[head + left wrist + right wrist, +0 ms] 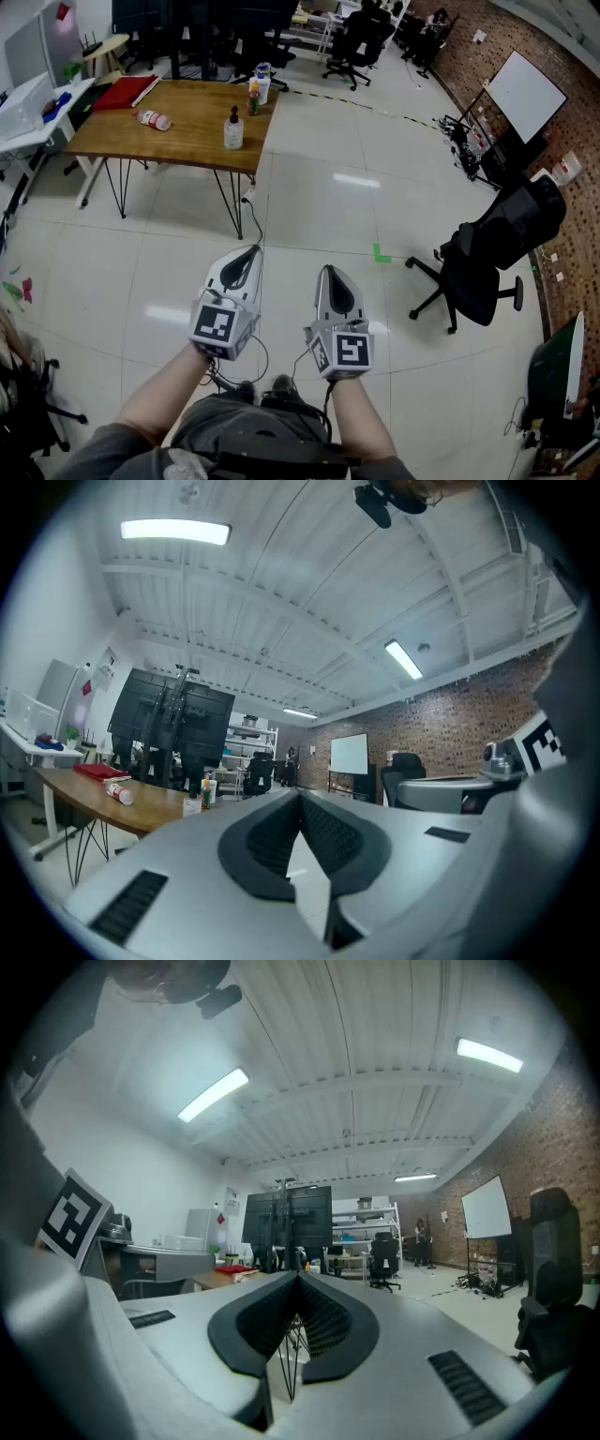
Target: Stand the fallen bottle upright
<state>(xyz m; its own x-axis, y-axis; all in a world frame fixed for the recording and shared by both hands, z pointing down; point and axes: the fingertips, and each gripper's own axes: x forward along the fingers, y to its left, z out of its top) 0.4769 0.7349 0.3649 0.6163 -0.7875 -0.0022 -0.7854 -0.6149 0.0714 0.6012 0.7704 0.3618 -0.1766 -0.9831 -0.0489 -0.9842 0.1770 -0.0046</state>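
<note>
Open office with a pale tiled floor (319,187) and a brick wall (469,66) along the right side. A wooden desk (192,131) on black hairpin legs stands at the upper left of the head view, well apart from the person.

The fallen bottle (153,119), clear with a red cap, lies on its side on the desk's left half, near a red folder (125,92). A pump bottle (233,129) stands upright near the desk's front right edge. Further bottles stand at the far right corner.

Left gripper (251,250) is held level over the floor, its jaws clenched tip to tip with nothing between them. Right gripper (328,271), just beside it, is likewise level, jaws clenched and empty.

A black office chair (487,253) stands to the right and a whiteboard (525,94) leans at the brick wall.
</note>
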